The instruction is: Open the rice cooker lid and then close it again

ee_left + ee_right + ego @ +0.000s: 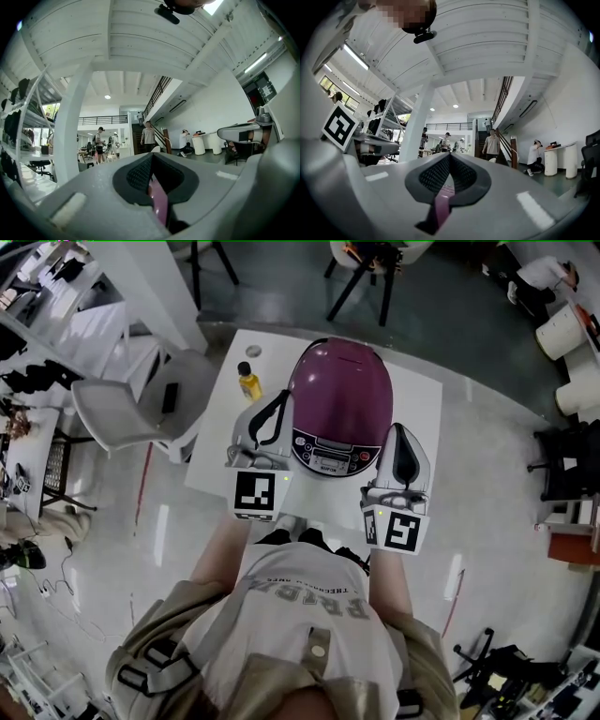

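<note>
Cooker (pixel 334 448) set on white table (pixel 424 401), purple domed lid (pixel 339 381) shut; left gripper (pixel 282 397), right gripper (pixel 397 430) held beside it, jaws pressed together, empty.

Purple rice cooker (pixel 340 404), lid closed, on white table (pixel 427 404)

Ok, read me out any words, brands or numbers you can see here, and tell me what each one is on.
Nothing reads clearly.
Rice cooker control panel: print too small to read.
Shirt: large block letters, upside down in the head view, too warped to read surely.
Left gripper and right gripper: square black-and-white markers, no words.
</note>
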Demonstrator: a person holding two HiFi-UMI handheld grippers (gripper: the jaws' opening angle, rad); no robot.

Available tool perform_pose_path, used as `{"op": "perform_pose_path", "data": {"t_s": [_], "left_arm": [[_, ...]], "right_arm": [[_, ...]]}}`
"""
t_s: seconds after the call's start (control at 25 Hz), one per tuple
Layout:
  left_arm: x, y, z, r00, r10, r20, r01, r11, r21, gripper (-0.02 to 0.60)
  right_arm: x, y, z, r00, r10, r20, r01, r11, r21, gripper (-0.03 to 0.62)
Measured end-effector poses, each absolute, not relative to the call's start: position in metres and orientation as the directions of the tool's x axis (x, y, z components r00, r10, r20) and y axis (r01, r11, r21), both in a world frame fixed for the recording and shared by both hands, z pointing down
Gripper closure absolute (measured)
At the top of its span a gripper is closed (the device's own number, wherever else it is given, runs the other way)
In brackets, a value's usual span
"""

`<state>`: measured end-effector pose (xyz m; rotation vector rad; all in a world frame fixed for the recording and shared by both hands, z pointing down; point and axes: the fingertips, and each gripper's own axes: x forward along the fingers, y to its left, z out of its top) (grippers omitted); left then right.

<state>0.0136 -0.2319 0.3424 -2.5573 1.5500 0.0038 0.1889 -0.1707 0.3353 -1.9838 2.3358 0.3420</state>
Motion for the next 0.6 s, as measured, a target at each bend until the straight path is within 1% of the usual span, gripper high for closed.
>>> {"op": "perform_pose_path", "data": {"t_s": [0.6], "left_arm": [[0.0137,-0.2367,0.3467,0.467,-0.881,-0.076,-0.88,-0.455,-0.137,0.571]], "right_arm": [[0.1909,-0.1713,0.3322,-0.17,-0.967,-0.192,-0.978,0.141,0.155,0.595]]}}
